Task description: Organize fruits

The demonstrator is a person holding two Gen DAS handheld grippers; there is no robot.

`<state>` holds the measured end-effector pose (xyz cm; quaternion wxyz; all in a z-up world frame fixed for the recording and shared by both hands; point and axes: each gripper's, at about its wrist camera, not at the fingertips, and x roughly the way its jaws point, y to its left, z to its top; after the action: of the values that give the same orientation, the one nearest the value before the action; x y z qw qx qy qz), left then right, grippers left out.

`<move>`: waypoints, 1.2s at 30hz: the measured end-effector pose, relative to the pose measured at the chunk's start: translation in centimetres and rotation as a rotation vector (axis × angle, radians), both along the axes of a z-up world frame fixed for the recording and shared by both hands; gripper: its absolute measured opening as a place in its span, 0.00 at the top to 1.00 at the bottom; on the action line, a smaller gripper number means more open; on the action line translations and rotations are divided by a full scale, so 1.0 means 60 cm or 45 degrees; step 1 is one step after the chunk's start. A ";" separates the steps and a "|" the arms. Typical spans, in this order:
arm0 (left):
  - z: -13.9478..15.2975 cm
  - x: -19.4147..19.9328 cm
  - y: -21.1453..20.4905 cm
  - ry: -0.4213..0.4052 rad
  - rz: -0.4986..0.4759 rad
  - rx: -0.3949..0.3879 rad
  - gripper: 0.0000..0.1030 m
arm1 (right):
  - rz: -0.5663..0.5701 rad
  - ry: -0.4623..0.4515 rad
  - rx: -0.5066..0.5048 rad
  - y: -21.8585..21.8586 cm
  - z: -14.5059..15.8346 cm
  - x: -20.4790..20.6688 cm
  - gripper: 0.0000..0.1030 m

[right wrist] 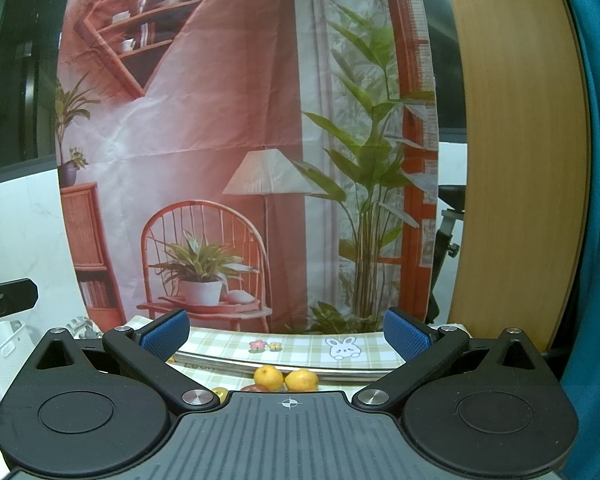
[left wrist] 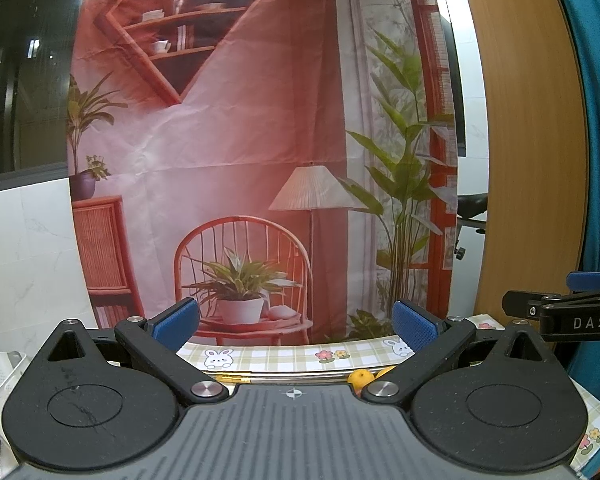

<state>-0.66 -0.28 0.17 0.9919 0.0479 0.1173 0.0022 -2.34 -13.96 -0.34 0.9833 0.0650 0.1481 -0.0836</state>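
A: Status of the fruit sorting?

B: By my reading, not started. My left gripper [left wrist: 296, 322] and right gripper [right wrist: 286, 332] both stand wide apart, empty. Two round orange citrus fruits [right wrist: 286, 378] lie on the checked bunny-print tablecloth [right wrist: 300, 346], toward its near edge.

A: Obstructions?

B: The gripper bodies hide other fruit; a reddish piece [right wrist: 255, 388] barely shows. The white perforated plastic basket [right wrist: 2, 344] at the left edge is cut off.
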 end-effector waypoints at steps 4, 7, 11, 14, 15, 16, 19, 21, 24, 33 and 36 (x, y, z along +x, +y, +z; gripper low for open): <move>0.000 -0.001 -0.001 -0.002 0.000 0.001 0.00 | -0.001 -0.001 0.000 0.000 -0.001 -0.001 0.00; 0.000 -0.001 0.000 -0.002 0.000 0.000 0.00 | 0.000 0.000 0.000 0.000 -0.001 -0.001 0.00; 0.000 -0.001 -0.001 -0.002 0.000 -0.001 0.00 | 0.000 -0.001 0.001 -0.001 -0.001 -0.001 0.00; -0.001 -0.001 -0.001 -0.001 0.001 0.000 0.00 | -0.001 -0.001 0.001 -0.002 -0.002 -0.002 0.00; 0.000 -0.001 -0.001 -0.001 0.002 -0.001 0.00 | 0.000 -0.002 0.001 -0.002 -0.001 -0.002 0.00; 0.000 -0.001 -0.001 0.000 0.002 -0.001 0.00 | -0.001 -0.001 0.001 -0.002 -0.001 -0.003 0.00; -0.001 -0.001 0.000 0.002 0.004 -0.004 0.00 | -0.001 -0.001 0.001 -0.002 -0.002 -0.001 0.00; -0.001 -0.002 -0.001 0.001 0.004 -0.005 0.00 | 0.000 -0.001 0.002 -0.002 -0.002 0.000 0.00; 0.000 -0.001 0.000 0.002 0.004 -0.004 0.00 | -0.001 -0.001 0.002 -0.002 -0.002 -0.001 0.00; 0.000 -0.002 0.000 0.003 0.005 -0.005 0.00 | 0.000 -0.001 0.004 -0.002 -0.002 -0.001 0.00; -0.001 -0.002 0.000 0.006 0.004 -0.006 0.00 | -0.001 -0.002 0.004 -0.002 -0.003 0.000 0.00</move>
<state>-0.78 -0.28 0.13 0.9918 0.0453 0.1195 0.0034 -2.36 -14.08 -0.50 0.9832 0.0669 0.1475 -0.0838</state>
